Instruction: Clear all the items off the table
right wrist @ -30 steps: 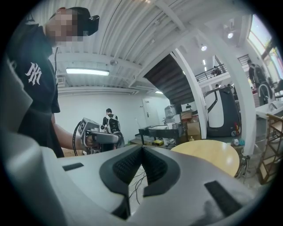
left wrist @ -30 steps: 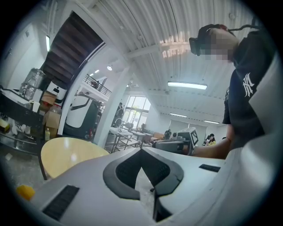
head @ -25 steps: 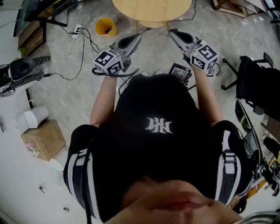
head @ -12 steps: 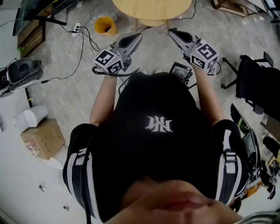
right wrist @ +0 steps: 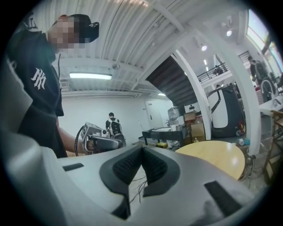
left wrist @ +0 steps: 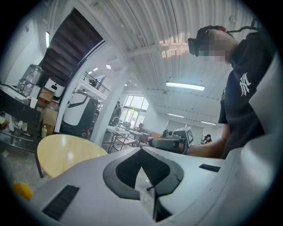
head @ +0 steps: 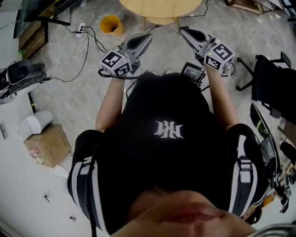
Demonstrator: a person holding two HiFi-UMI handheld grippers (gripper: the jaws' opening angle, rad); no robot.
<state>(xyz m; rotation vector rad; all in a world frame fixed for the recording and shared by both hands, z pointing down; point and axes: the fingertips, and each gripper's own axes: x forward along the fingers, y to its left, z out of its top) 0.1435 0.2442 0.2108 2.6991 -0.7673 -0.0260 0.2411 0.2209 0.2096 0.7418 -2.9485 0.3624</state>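
A round pale-wood table stands ahead of me, and only its near part shows in the head view. My left gripper is held level in the air just short of the table's edge. Its jaws are shut with nothing between them. My right gripper hangs beside it on the right, also shut and holding nothing. Each gripper view catches the other gripper across the gap. The table top lies left of the left gripper's jaws. In the right gripper view the table top lies right of the jaws.
A yellow bin sits on the floor left of the table, with cables trailing nearby. A black office chair stands at the right. A cardboard box and a white cylinder lie at the left.
Both grippers stay shut and nearly in place. The head view has shifted a little, so they sit slightly higher in the picture.
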